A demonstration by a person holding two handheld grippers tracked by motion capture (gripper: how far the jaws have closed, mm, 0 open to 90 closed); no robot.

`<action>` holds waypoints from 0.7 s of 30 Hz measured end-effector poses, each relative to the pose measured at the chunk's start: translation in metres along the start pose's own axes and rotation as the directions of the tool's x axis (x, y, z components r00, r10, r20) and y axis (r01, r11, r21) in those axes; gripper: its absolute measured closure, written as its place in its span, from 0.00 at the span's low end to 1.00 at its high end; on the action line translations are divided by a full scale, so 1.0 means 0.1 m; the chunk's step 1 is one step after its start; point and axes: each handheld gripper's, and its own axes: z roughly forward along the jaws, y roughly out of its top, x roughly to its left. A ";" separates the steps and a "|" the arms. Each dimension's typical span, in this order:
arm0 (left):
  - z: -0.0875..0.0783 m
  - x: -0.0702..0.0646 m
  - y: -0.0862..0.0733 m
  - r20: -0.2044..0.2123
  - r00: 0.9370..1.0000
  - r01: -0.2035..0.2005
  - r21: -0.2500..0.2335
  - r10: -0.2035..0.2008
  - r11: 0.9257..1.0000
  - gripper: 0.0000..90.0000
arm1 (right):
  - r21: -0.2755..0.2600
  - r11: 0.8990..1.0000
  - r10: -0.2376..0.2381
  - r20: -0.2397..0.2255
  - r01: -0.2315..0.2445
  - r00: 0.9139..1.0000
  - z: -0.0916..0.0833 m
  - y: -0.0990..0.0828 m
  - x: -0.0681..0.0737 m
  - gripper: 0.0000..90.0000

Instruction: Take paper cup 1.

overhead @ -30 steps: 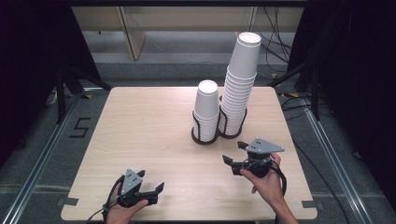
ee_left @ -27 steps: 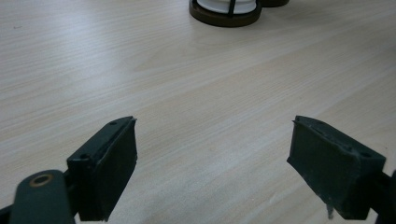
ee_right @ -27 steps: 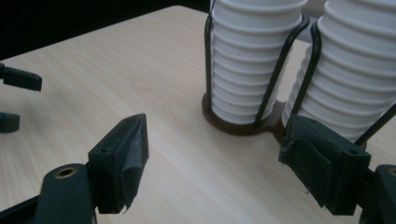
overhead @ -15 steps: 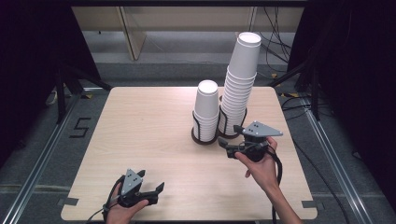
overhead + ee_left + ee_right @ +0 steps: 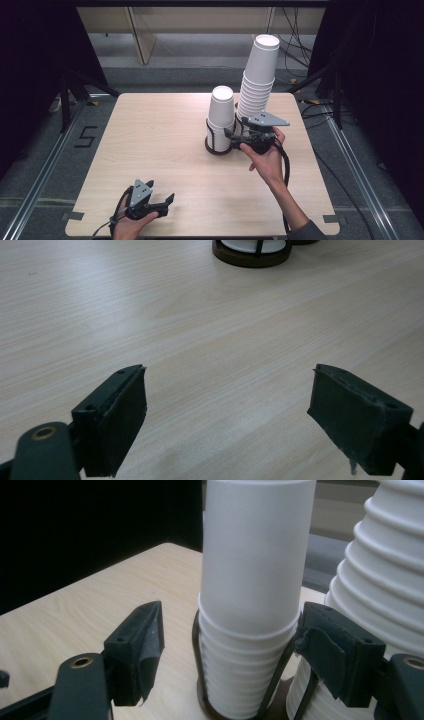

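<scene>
Two stacks of white paper cups stand in a dark wire holder [image 5: 216, 148] at mid-table: a short stack [image 5: 221, 116] and, right of it, a tall leaning stack [image 5: 259, 75]. My right gripper [image 5: 232, 138] is held level, pointing left at the short stack's lower part. In the right gripper view its jaws [image 5: 227, 630] stand open either side of the short stack [image 5: 250, 580], not pressing it; the tall stack [image 5: 385, 580] rises at the right. My left gripper [image 5: 165, 204] rests near the front edge, open [image 5: 227, 390] and empty, over bare wood.
The light wooden table [image 5: 150, 145] has wide bare areas left and in front of the holder [image 5: 250, 254]. Black cables trail from both grippers. Dark floor, rails and a shelf lie beyond the table's edges.
My right hand has risen and moved away from the front right of the table up to the cup stacks. The left hand has stayed where it was.
</scene>
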 end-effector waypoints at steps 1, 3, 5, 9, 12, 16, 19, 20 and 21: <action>0.00 0.00 0.00 0.005 1.000 -0.005 0.002 0.005 1.000 0.16 | 0.003 1.000 0.010 -0.007 -0.010 1.000 0.02 0.02 0.01 0.30; 0.00 -0.01 0.00 0.005 1.000 0.005 -0.008 -0.005 1.000 0.16 | -0.004 1.000 0.003 0.018 -0.003 1.000 0.03 0.05 0.01 0.30; 0.00 -0.02 0.01 0.009 1.000 -0.009 -0.001 0.009 1.000 0.16 | 0.006 1.000 0.008 0.014 -0.008 1.000 0.08 0.08 0.01 0.30; 0.00 -0.04 0.01 0.011 1.000 -0.021 0.008 0.020 1.000 0.16 | 0.009 1.000 0.025 0.049 -0.025 0.998 0.16 0.18 -0.01 0.29; 0.00 -0.03 0.00 0.017 1.000 -0.017 0.000 0.017 1.000 0.16 | 0.003 0.999 0.034 0.054 -0.034 0.998 0.22 0.22 -0.02 0.27; 0.00 -0.03 0.00 0.014 1.000 -0.015 0.000 0.015 1.000 0.16 | 0.007 0.999 0.040 0.074 -0.041 0.996 0.27 0.28 -0.01 0.26; -0.01 -0.04 0.01 0.008 1.000 -0.020 0.007 0.020 1.000 0.16 | 0.001 1.000 0.018 0.083 -0.019 0.996 0.33 0.31 -0.02 0.25; -0.01 -0.04 0.01 0.008 1.000 -0.020 0.007 0.020 1.000 0.16 | 0.001 1.000 0.018 0.083 -0.019 0.996 0.33 0.31 -0.02 0.25; 0.00 -0.03 0.00 0.016 1.000 -0.018 0.001 0.018 1.000 0.16 | 0.020 0.999 0.032 0.091 -0.034 0.995 0.36 0.32 -0.01 0.25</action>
